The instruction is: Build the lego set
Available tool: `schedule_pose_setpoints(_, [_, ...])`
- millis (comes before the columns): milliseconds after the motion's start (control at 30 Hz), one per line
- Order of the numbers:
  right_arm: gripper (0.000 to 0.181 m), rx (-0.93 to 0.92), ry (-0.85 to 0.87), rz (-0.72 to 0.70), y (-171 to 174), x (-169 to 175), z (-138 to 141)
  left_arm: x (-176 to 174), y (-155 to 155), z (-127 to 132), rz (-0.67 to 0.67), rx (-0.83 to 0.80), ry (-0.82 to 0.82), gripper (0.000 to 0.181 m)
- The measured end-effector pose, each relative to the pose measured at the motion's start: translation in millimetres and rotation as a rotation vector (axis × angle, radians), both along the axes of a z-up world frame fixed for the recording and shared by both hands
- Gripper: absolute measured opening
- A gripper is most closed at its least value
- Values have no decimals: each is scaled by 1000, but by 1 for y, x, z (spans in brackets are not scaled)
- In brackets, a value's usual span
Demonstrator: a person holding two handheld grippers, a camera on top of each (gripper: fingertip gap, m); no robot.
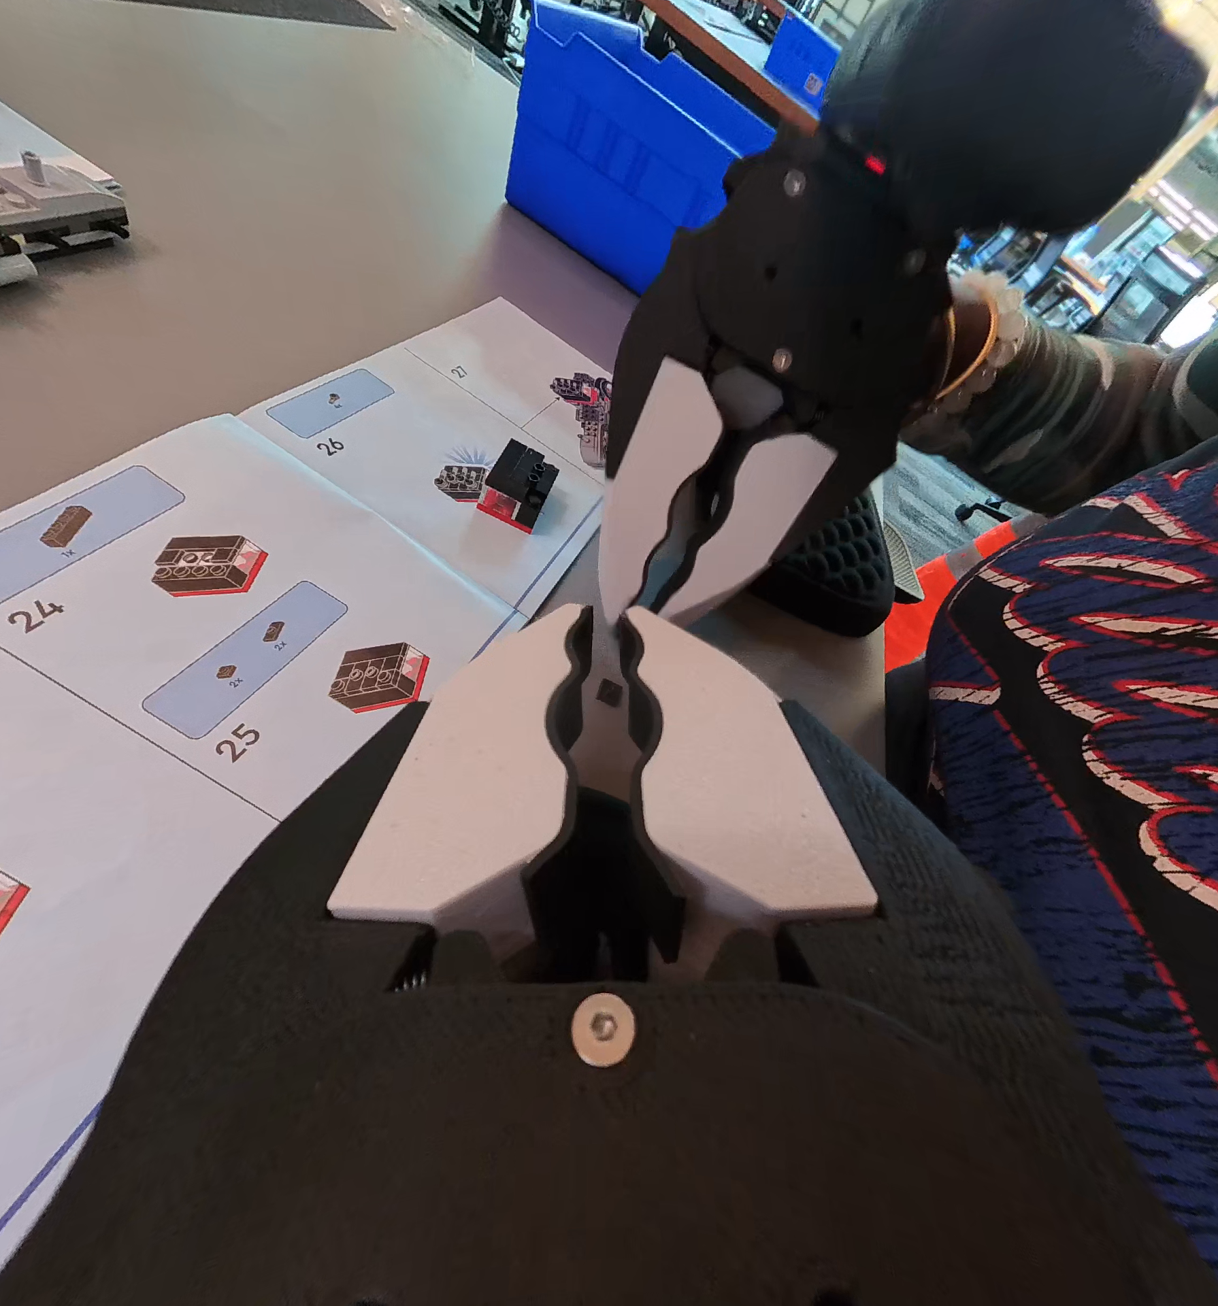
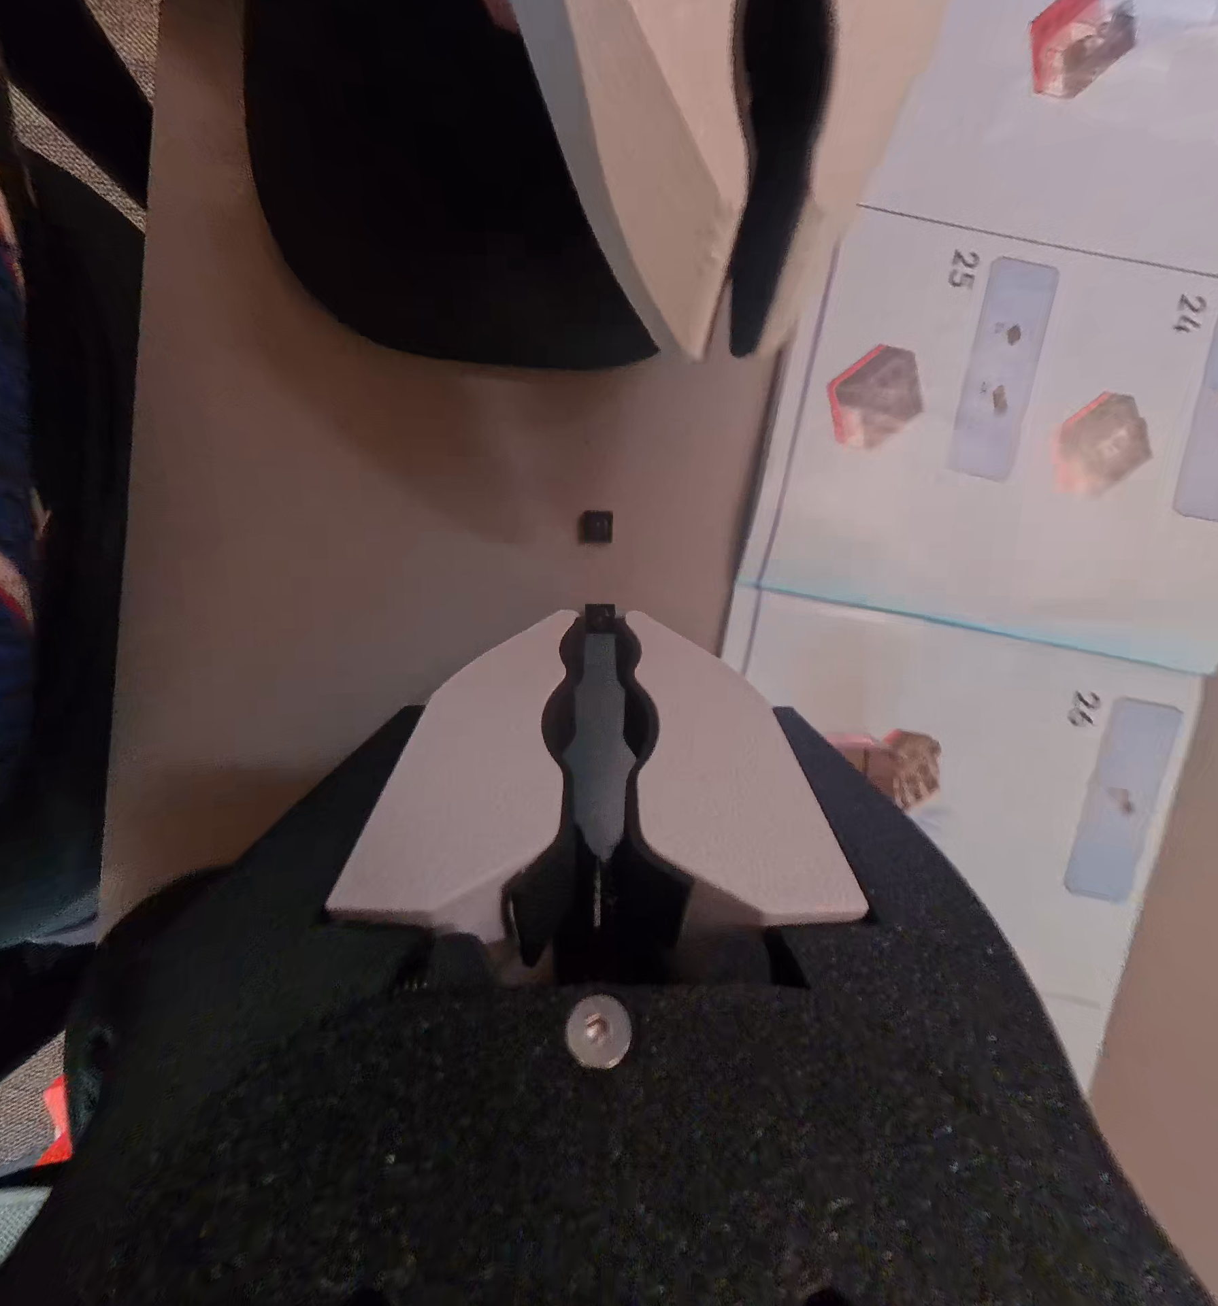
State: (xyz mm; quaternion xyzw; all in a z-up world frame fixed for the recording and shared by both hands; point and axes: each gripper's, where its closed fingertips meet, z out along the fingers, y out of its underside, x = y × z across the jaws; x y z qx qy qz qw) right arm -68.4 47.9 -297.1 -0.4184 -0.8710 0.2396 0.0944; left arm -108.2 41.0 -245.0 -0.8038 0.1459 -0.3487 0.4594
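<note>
A: Lego piece, tiny, black and square (image 2: 600, 615), sits pinched at the very tips of the right claw (image 2: 600, 616), whose fingers are almost closed on it.

B: And the left claw?

A: The left claw (image 1: 607, 622) is nearly closed and holds nothing. A second tiny black piece (image 2: 596, 528) lies on the grey worktop (image 2: 394, 495) below.

B: Farther off?

A: An open instruction booklet (image 1: 295, 551), with a small black-and-red Lego block (image 1: 519, 489) standing on its page. Beyond, a blue bin (image 1: 613, 162).
</note>
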Motion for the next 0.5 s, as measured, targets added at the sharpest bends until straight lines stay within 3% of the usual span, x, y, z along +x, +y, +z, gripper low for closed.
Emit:
schedule_pose_setpoints(233, [8,110,21,-130,76,25,33,2,0,-4,-6,-18,18,7])
schedule_pose_setpoints(500, [8,209,14,-36,83,16,12,2,1,-5,-6,-30,20,7])
